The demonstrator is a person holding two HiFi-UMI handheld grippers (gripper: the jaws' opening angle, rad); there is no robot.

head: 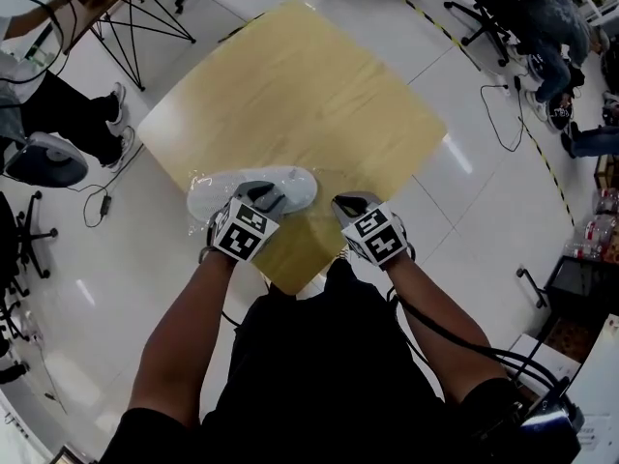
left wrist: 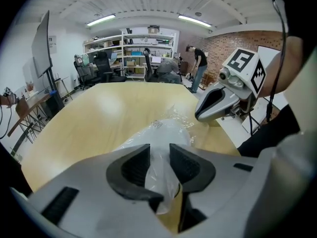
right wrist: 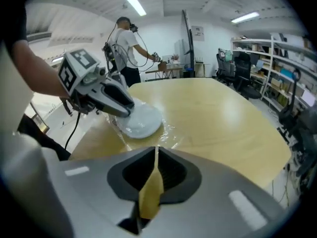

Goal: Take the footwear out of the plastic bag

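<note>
L gripper (left wrist: 159,166), lower centre of its view: jaws pinch film of clear plastic bag (left wrist: 174,114). R gripper (right wrist: 156,168): jaws pressed together, nothing seen btwn. White footwear (head: 295,184) inside bag, centre-left of head view, on wooden table (head: 290,85).

- Pale wooden worktop (head: 290,95) with rounded corners stands on a glossy white tiled floor (head: 126,288)
- Yellow-black tape (head: 426,17) crosses the floor
- White shelves (left wrist: 143,48), black office chairs (left wrist: 101,66) and a brick wall (left wrist: 233,43) behind
- Strip lights (left wrist: 101,20) on the white ceiling
</note>
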